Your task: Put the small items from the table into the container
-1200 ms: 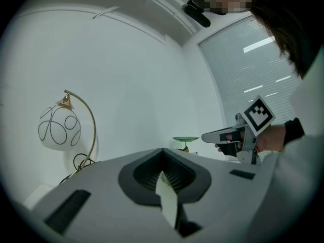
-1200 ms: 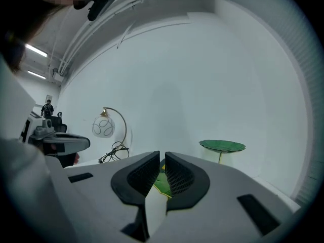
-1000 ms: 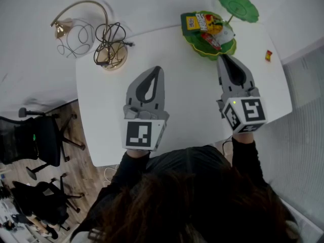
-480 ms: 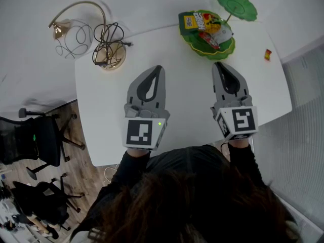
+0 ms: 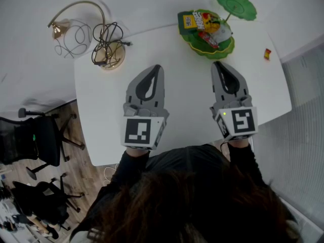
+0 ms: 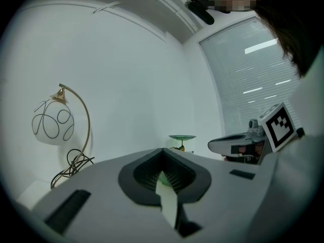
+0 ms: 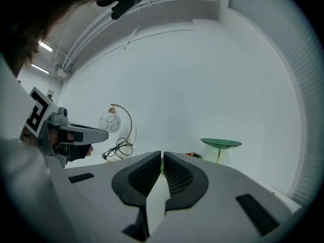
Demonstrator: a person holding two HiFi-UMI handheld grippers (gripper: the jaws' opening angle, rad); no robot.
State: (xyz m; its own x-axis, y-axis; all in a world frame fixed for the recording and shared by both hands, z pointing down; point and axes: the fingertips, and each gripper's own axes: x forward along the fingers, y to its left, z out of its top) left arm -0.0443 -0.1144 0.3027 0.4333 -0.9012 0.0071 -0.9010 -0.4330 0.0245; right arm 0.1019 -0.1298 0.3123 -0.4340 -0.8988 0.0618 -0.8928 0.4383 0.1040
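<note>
A green leaf-shaped container (image 5: 223,50) stands at the table's far edge with several small packets in it, one of them yellow (image 5: 191,22). A raised green leaf (image 5: 236,4) on a stalk stands over it. One small red and yellow item (image 5: 267,54) lies on the white table to the container's right. My right gripper (image 5: 217,64) is shut and holds nothing, its tips a little short of the container's near rim. My left gripper (image 5: 157,68) is also shut and holds nothing, over the middle of the table. The right gripper view shows the jaws (image 7: 162,155) nearly touching; the left gripper view shows its tips (image 6: 163,152) meeting.
A gold arc lamp (image 5: 109,54) with a wire-patterned globe (image 5: 61,29) and a tangle of black cord stands at the table's far left corner. Black office chairs (image 5: 40,140) stand on the wooden floor left of the table. A window blind runs along the right.
My right gripper has drawn back from the container's rim toward me and slightly left. The left gripper has kept still.
</note>
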